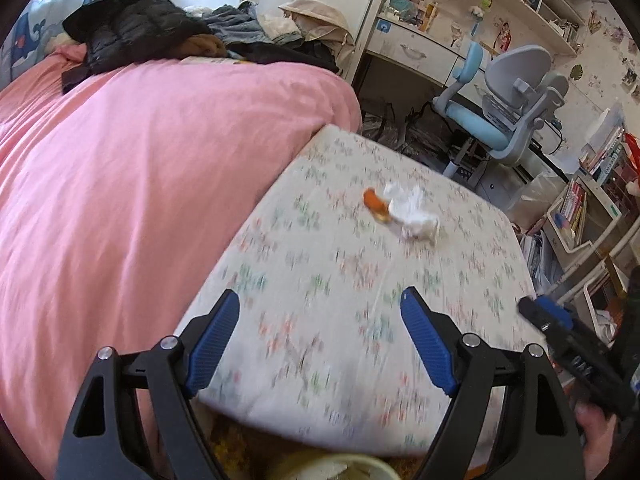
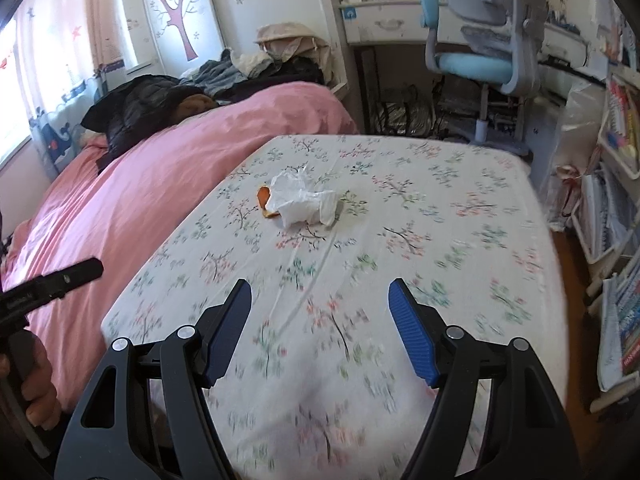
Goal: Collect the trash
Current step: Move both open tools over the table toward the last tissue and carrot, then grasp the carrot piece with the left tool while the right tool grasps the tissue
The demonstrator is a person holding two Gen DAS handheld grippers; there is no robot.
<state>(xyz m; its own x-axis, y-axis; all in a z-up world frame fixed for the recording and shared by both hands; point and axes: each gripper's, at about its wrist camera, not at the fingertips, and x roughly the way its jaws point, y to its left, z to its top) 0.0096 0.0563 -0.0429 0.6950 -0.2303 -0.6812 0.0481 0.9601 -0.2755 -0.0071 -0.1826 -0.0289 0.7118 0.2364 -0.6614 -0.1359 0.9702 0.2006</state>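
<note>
A crumpled white tissue lies on the floral bed sheet, with an orange peel piece touching its left side. My left gripper is open and empty, above the sheet's near edge, well short of the trash. My right gripper is open and empty, also short of the trash. The right gripper's body shows at the right edge of the left wrist view.
A pink duvet covers the bed's left part, with a pile of clothes at its far end. A blue desk chair and a desk stand beyond. Bookshelves stand at the right. A yellowish container rim shows at the bottom.
</note>
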